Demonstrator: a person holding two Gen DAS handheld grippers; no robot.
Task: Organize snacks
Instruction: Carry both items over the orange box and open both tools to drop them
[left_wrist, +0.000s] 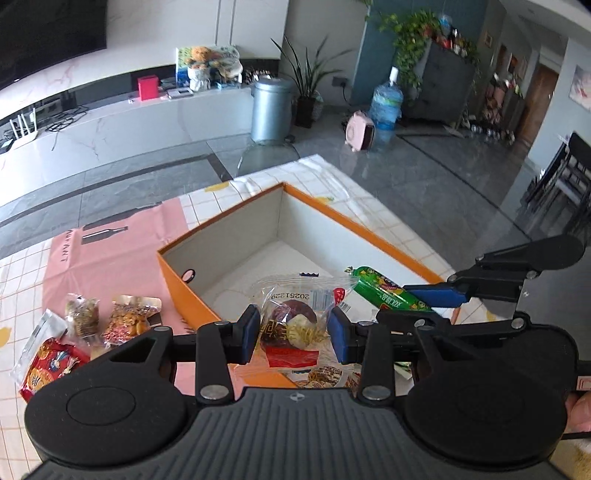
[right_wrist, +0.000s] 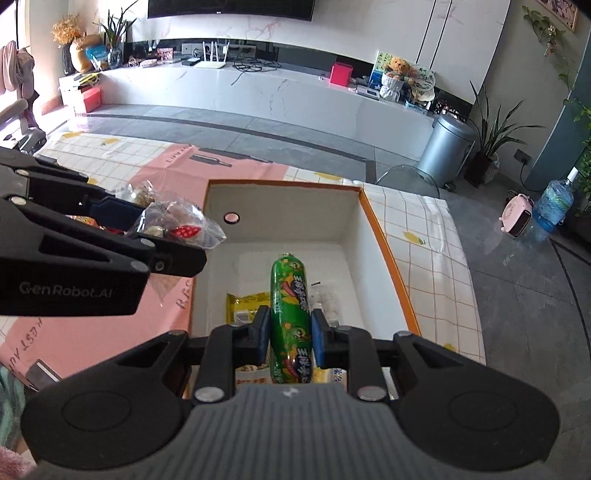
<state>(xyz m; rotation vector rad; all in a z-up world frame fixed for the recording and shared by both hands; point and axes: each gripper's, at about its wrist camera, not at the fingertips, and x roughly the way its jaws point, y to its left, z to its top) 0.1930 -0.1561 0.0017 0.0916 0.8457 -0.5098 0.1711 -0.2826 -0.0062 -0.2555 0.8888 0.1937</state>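
My left gripper (left_wrist: 293, 334) is shut on a clear-wrapped cake snack (left_wrist: 291, 325) with a dark brown top, held above the near edge of the orange box (left_wrist: 177, 280). My right gripper (right_wrist: 289, 332) is shut on a green sausage stick (right_wrist: 290, 314) and holds it over the inside of the orange box (right_wrist: 388, 251). The sausage (left_wrist: 384, 293) and the right gripper (left_wrist: 439, 295) show at the right of the left wrist view. The left gripper with its cake snack (right_wrist: 177, 225) shows at the left of the right wrist view.
Several snack packets (left_wrist: 92, 321) lie on the pink and white checked cloth (left_wrist: 110, 251) left of the box. A yellow packet (right_wrist: 245, 304) and a clear packet (right_wrist: 327, 299) lie in the box. The table edge drops to grey floor beyond the box.
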